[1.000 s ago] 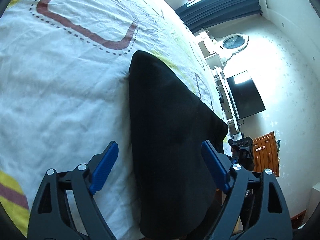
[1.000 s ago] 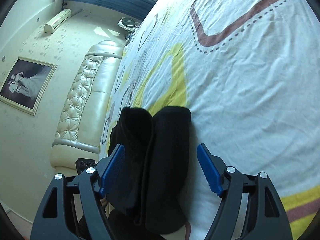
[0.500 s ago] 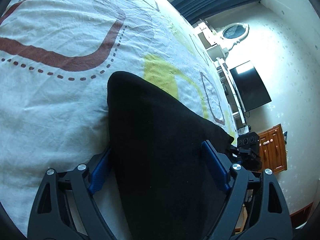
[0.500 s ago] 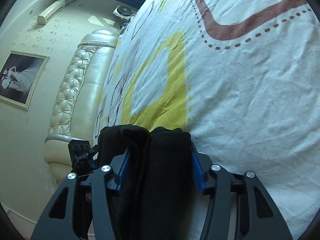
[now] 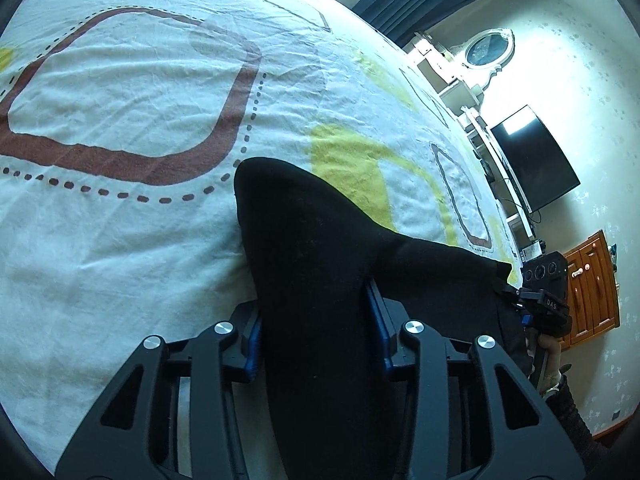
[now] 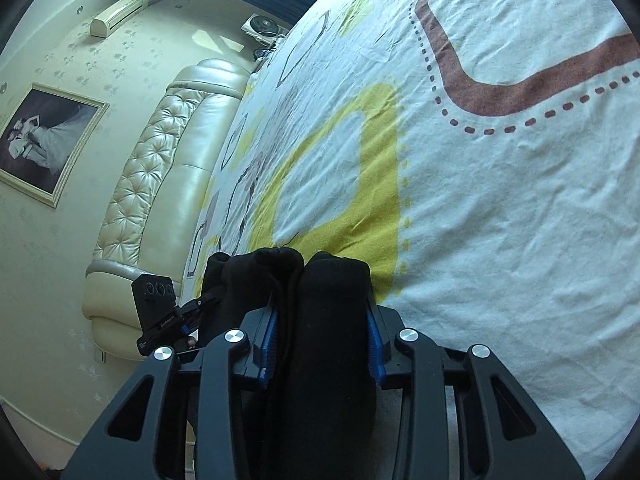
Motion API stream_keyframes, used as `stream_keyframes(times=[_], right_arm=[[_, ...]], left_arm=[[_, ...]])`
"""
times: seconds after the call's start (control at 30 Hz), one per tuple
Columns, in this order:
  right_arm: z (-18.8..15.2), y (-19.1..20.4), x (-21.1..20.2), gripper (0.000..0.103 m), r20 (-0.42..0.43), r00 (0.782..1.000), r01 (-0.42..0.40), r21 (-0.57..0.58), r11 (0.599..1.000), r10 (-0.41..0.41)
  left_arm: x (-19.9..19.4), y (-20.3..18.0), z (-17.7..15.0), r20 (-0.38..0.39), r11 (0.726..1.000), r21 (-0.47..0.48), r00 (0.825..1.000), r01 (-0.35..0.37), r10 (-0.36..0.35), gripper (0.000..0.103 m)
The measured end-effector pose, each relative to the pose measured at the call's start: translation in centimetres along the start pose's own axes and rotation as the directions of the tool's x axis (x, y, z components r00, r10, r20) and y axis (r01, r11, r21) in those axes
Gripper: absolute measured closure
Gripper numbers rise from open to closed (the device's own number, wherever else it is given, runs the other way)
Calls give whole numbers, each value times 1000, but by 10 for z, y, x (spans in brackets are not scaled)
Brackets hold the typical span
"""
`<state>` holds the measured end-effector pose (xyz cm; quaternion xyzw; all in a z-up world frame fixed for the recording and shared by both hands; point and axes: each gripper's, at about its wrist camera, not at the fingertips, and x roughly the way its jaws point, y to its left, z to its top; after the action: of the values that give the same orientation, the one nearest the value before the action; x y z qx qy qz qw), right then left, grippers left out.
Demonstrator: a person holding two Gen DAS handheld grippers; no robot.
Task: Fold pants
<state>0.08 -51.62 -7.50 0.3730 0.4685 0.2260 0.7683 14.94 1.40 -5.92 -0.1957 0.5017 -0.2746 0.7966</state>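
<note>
The black pants [image 5: 312, 248] lie bunched on the patterned bedsheet [image 5: 120, 92]. My left gripper [image 5: 316, 332] is shut on a thick fold of the pants; its blue pads press the cloth from both sides. My right gripper [image 6: 320, 332] is shut on another thick fold of the same pants [image 6: 324, 292]. The right gripper also shows in the left wrist view [image 5: 540, 304] at the far end of the cloth, and the left gripper shows in the right wrist view [image 6: 160, 316]. The fingertips are hidden by cloth.
A cream padded headboard [image 6: 160, 176] and a framed picture [image 6: 44, 140] stand on one side. A black TV [image 5: 536, 160], a white shelf unit with a round mirror [image 5: 488, 46] and a wooden cabinet [image 5: 592, 284] stand beyond the bed's other edge.
Both grippers went from open around the pants to shut on thick folds of them. Both views have slid across the sheet with the cloth.
</note>
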Motion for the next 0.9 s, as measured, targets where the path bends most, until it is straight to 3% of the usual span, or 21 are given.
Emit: stream_keyframes(times=[0.53, 0.9], right_arm=[[48, -1, 22, 67, 31, 999, 10, -10, 1000, -10], [57, -8, 33, 67, 19, 1000, 7, -1, 1000, -7]], left_arm=[[15, 8, 54, 44, 999, -15, 999, -29, 30, 62], [19, 17, 59, 51, 999, -38, 999, -12, 14, 62]])
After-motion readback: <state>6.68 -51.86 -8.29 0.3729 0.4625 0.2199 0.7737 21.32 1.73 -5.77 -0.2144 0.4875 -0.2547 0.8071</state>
